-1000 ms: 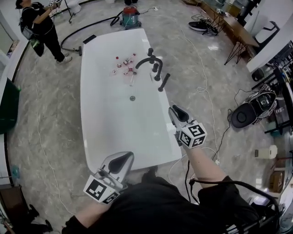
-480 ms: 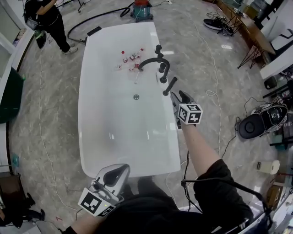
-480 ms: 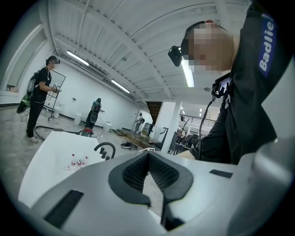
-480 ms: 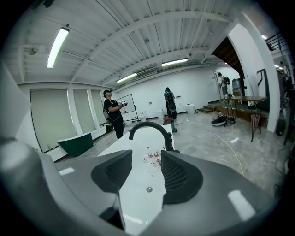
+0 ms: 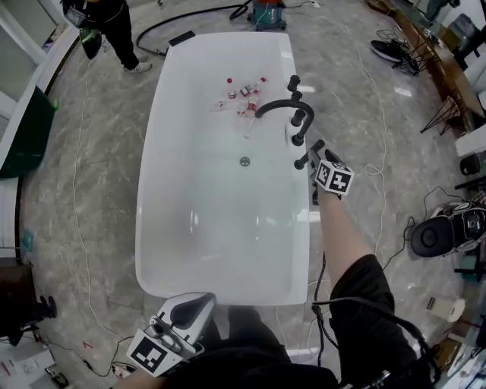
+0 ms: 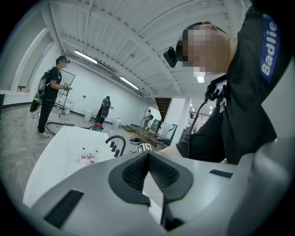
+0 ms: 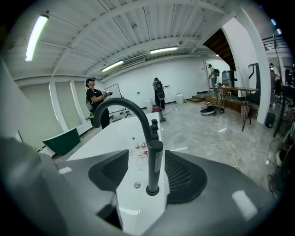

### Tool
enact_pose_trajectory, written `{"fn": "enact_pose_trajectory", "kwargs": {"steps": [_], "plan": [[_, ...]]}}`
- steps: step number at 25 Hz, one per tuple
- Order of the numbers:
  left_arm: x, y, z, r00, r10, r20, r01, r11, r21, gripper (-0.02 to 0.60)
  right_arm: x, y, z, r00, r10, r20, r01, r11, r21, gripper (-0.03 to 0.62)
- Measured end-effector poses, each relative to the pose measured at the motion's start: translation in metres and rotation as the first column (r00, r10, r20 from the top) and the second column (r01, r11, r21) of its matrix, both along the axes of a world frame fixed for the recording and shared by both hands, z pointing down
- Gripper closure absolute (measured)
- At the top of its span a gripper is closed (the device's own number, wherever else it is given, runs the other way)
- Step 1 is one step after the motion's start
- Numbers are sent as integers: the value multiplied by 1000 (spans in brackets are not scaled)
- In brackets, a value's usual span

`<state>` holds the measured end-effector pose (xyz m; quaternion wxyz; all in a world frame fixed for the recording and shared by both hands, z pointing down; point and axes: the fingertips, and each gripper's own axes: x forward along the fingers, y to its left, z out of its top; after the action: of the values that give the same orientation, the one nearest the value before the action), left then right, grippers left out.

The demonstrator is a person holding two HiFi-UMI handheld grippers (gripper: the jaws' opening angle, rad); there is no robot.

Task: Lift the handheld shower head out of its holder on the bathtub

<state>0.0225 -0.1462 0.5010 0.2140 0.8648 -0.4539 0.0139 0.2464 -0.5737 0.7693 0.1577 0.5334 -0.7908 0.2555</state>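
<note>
The black handheld shower head (image 5: 305,157) stands upright in its holder on the right rim of the white bathtub (image 5: 190,251). In the right gripper view the shower head (image 7: 155,156) rises between the two dark pads, nearer the right pad (image 7: 184,177), and touches neither. My right gripper (image 5: 317,152) (image 7: 147,177) is open; its jaws have just been opening, with the shower head now between them. My left gripper (image 5: 186,313) (image 6: 148,156) hangs shut and empty off the tub's near end.
A black arched faucet (image 5: 275,106) and round knobs (image 5: 298,121) stand on the rim just beyond the shower head. Several small bottles (image 5: 244,93) lie in the tub near the drain (image 5: 244,161). A vacuum (image 5: 267,11), hoses, cables and a person (image 5: 106,23) are on the floor around.
My right gripper has travelled forward along the tub's right rim up to the shower head and opened its jaws around it. The left gripper has sunk a little at the near end.
</note>
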Motion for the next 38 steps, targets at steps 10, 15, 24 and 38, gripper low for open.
{"fn": "enact_pose_trajectory", "kwargs": {"steps": [10, 15, 24, 38], "plan": [[-15, 6, 16, 999, -32, 7, 32, 999, -36, 581, -2, -32, 32, 999, 16, -38, -17, 1000, -21, 382], [-22, 16, 18, 999, -42, 12, 43, 998, -49, 581, 1, -33, 32, 995, 29, -96, -32, 999, -26, 457], [-36, 33, 13, 999, -51, -5, 51, 997, -51, 581, -1, -3, -12, 996, -1, -93, 6, 999, 52, 462], [-48, 81, -43, 998, 14, -60, -11, 999, 51, 581, 3, 98, -145, 997, -8, -77, 20, 988, 153, 462]]}}
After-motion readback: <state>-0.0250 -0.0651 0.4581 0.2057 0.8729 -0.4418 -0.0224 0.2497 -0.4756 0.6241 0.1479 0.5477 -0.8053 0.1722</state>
